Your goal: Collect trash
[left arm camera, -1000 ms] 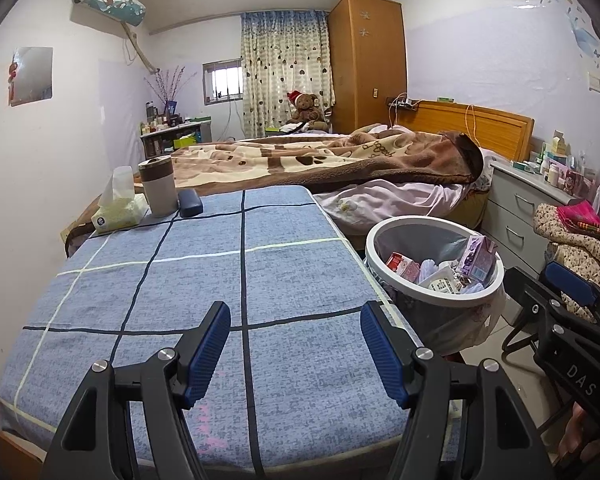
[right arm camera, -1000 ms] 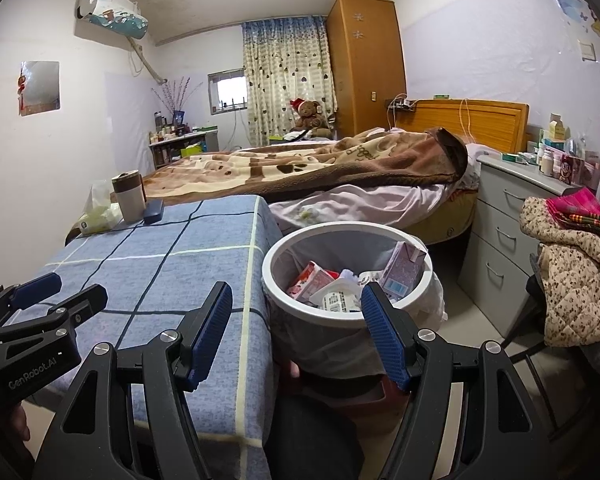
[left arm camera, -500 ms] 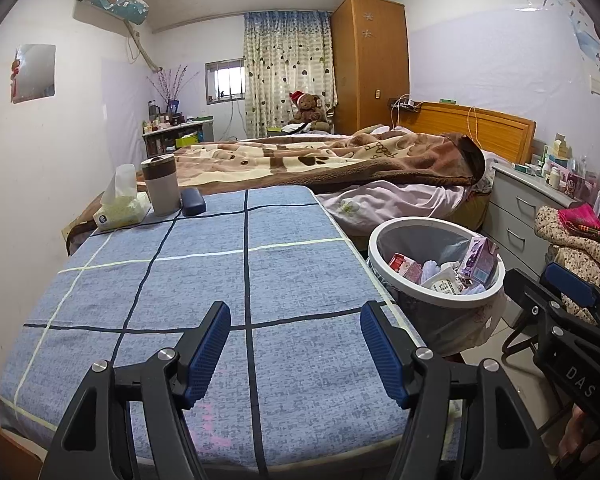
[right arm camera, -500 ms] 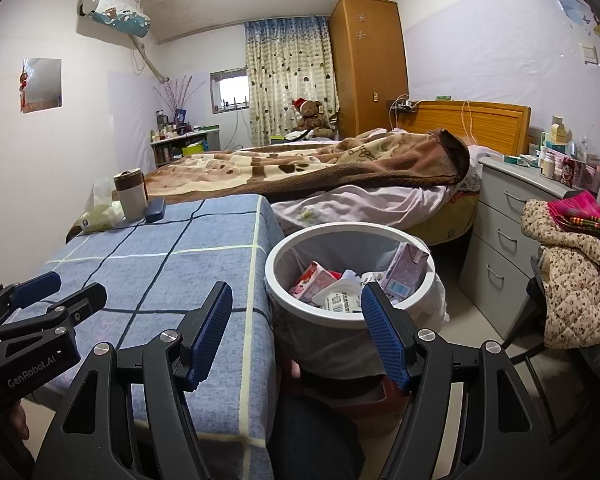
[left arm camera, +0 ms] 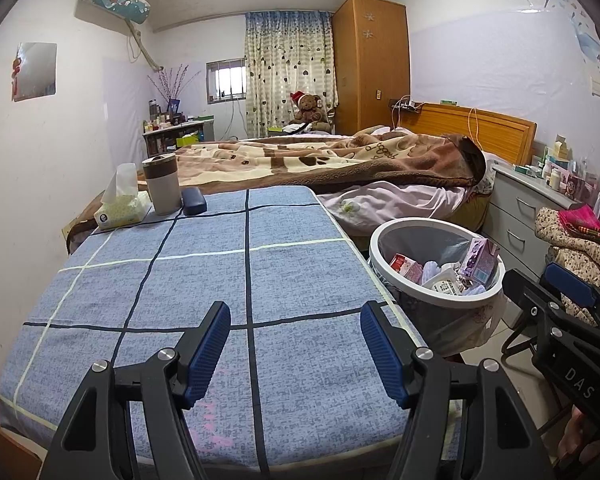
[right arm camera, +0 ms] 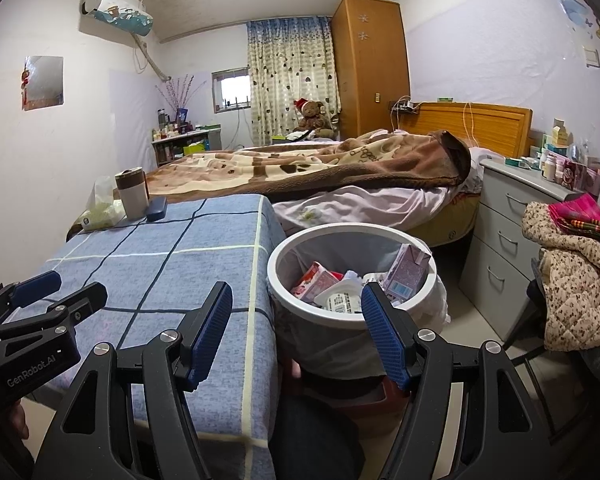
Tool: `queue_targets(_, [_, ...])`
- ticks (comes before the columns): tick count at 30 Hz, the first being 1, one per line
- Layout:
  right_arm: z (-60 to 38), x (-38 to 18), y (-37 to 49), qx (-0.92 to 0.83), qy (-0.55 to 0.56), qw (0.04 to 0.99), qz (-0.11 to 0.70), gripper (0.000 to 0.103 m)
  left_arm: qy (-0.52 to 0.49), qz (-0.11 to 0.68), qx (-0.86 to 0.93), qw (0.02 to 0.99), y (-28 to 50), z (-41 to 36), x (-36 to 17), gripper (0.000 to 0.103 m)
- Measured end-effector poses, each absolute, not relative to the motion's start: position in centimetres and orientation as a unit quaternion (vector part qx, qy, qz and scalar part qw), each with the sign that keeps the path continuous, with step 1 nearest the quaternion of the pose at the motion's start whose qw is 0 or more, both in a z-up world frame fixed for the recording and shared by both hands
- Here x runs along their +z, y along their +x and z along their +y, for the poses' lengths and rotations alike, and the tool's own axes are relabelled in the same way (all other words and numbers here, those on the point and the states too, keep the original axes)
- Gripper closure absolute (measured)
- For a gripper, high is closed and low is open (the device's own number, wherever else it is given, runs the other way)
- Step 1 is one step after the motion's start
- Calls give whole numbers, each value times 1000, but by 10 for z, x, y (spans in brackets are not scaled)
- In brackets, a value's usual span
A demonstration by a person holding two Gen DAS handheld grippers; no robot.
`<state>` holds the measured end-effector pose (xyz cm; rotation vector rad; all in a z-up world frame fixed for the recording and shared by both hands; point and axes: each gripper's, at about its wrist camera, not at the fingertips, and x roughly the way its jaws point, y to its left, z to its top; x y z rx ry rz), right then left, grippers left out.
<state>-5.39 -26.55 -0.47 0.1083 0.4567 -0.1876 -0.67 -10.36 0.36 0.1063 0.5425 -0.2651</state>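
1. Bedroom walls close in around your worktop [left arm camera: 228, 280], which is covered by a blue checked cloth; a bed [left arm camera: 340, 168] with a brown blanket lies just behind it.
2. Your left gripper [left arm camera: 296, 344] hovers over the near part of the cloth, jaws standing apart with nothing between them.
3. Your right gripper [right arm camera: 296, 340] sits beside the worktop's edge, jaws likewise apart and empty, with the white trash bin [right arm camera: 300, 304] just ahead of them.
4. That bin stands on the floor against the worktop's right side; it holds a purple carton [right arm camera: 408, 272], a red-and-white carton [right arm camera: 314, 282] and a white tub (its label too small to read).
5. At the worktop's far left corner a tissue pack [left arm camera: 120, 208], a grey tumbler [left arm camera: 162, 184] and a dark blue case [left arm camera: 193, 200] sit together.
6. A grey drawer unit [right arm camera: 500, 240] and a chair piled with a quilted jacket [right arm camera: 572, 288] crowd the bin's right side.
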Motion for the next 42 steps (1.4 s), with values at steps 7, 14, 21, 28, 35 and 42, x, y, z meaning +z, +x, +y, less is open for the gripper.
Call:
queue_targets(7, [-265, -5, -54, -93, 53, 968, 227, 34, 52, 268, -130, 953, -7, -103, 4, 36])
queue_targets(14, [-265, -5, -54, -93, 52, 968, 226, 34, 51, 267, -130, 953, -7, -102, 4, 36])
queue_targets(21, [-264, -5, -54, -93, 52, 968, 226, 34, 50, 268, -130, 953, -7, -102, 3, 36])
queue_targets(28, [-264, -5, -54, -93, 51, 968, 226, 34, 51, 268, -130, 953, -7, -102, 3, 36])
queue_targets(35, [-264, -4, -54, -93, 51, 968, 226, 34, 50, 269, -131, 953, -7, -102, 3, 36])
queue_targets(42, [-263, -4, -53, -93, 51, 968, 227, 34, 48, 268, -135, 953, -9, -103, 3, 36])
